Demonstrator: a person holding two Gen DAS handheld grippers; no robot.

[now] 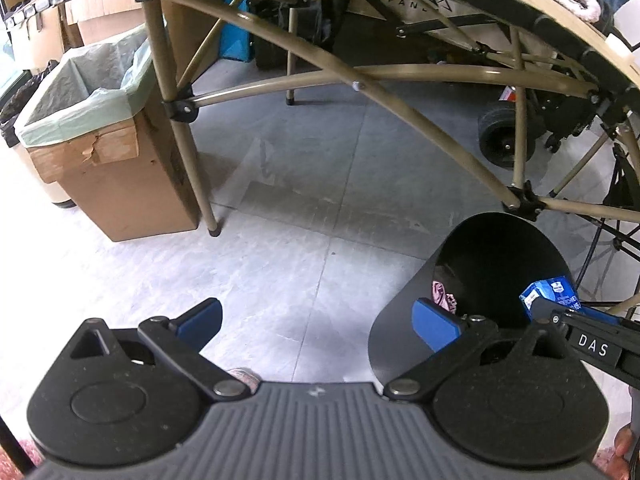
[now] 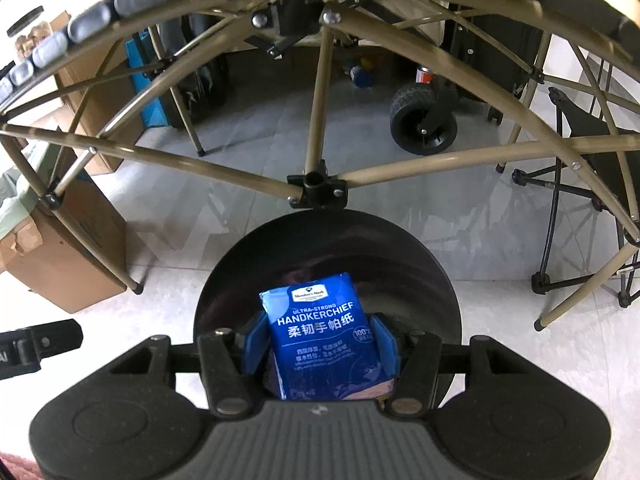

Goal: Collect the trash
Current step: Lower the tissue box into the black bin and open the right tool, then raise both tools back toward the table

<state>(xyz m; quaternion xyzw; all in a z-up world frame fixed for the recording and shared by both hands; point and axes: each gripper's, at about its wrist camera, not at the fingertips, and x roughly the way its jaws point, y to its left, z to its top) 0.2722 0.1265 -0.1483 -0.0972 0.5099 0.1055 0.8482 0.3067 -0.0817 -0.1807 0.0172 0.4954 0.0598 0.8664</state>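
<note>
Right gripper (image 2: 320, 344): pinching a blue tissue packet (image 2: 324, 340) between its two blue pads, one pad pressed against each side of the packet
Left gripper (image 1: 316, 320): spread wide with nothing between its pads, just beside the black bin (image 1: 480, 280)
Tissue packet: held upright, directly over the open mouth of the black bin, not yet inside; in the left wrist view its top corner shows at the bin's near rim
Black bin: a round dark container on the pale tiled floor (image 1: 300, 240), just in front of the folding table's frame (image 2: 316, 188); something pinkish (image 1: 442, 296) already lies inside it
Cardboard box with green liner (image 1: 92, 120): well apart from the black bin, on the far side of a table leg
Step in hand: by my judgement, dropping the collected packet into the bin
Next move: the right pads need to part so the packet falls clear of the rim; lowering it a little first should keep it from catching the edge
</note>
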